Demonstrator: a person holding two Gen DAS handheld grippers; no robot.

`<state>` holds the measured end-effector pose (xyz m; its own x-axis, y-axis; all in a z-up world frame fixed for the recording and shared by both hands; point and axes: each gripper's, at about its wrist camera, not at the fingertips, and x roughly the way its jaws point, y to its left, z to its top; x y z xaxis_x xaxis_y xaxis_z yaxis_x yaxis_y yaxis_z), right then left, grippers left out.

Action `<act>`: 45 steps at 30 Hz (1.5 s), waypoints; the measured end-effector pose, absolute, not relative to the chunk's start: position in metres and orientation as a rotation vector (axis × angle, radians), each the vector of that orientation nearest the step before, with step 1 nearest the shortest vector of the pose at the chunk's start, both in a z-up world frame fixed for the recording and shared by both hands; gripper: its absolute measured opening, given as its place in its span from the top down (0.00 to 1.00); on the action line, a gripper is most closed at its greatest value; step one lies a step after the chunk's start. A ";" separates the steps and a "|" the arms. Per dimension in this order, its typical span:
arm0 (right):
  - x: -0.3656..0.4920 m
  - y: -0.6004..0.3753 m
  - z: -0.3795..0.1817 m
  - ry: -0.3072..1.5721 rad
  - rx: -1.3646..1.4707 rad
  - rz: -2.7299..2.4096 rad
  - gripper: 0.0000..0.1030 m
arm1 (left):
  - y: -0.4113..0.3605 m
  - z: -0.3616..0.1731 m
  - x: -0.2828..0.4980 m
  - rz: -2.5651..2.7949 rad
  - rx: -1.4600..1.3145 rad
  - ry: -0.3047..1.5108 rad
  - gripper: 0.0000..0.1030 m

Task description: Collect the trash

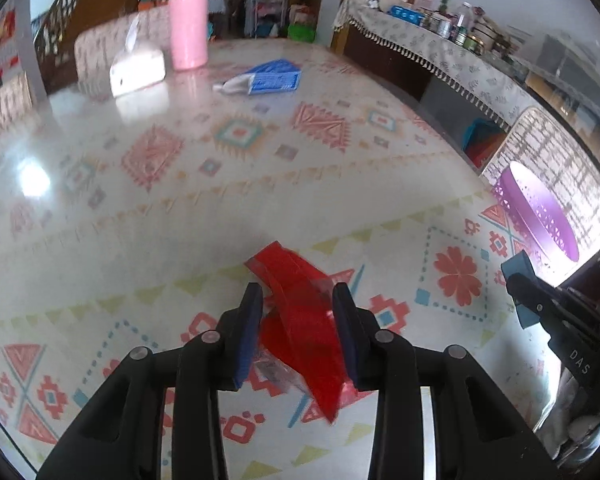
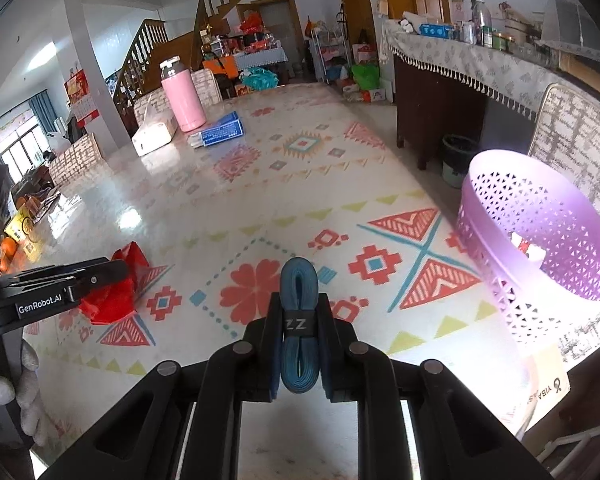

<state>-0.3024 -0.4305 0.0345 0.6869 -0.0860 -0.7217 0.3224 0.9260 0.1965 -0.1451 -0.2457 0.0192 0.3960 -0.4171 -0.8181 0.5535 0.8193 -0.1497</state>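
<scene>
Red wrapper (image 1: 300,320) on tablecloth (image 1: 220,208), between your left gripper (image 1: 298,308) fingers, jaws apart, not pinching; crinkly film may slip. Right gripper (image 2: 300,320) clamped on blue band bundle (image 2: 299,320); purple basket (image 2: 500,248) near table edge, could tip.

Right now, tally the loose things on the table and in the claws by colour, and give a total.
Red: 1, wrapper between the left claw's fingers
Blue: 2, strap bundle in the right claw; box
Pink: 1, flask
White: 1, tissue pack
Purple: 1, basket
Total: 6
</scene>
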 end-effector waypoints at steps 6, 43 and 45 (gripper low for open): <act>-0.298 -0.435 0.026 0.807 0.358 -0.220 0.80 | -0.239 0.014 -0.139 -0.606 0.115 1.001 0.45; -0.285 -0.397 0.023 0.883 0.121 -0.269 0.84 | -0.250 0.013 -0.146 -0.532 0.208 0.948 0.64; -0.288 -0.397 0.025 0.875 0.124 -0.277 0.85 | -0.235 0.022 -0.147 -0.550 0.161 0.921 0.65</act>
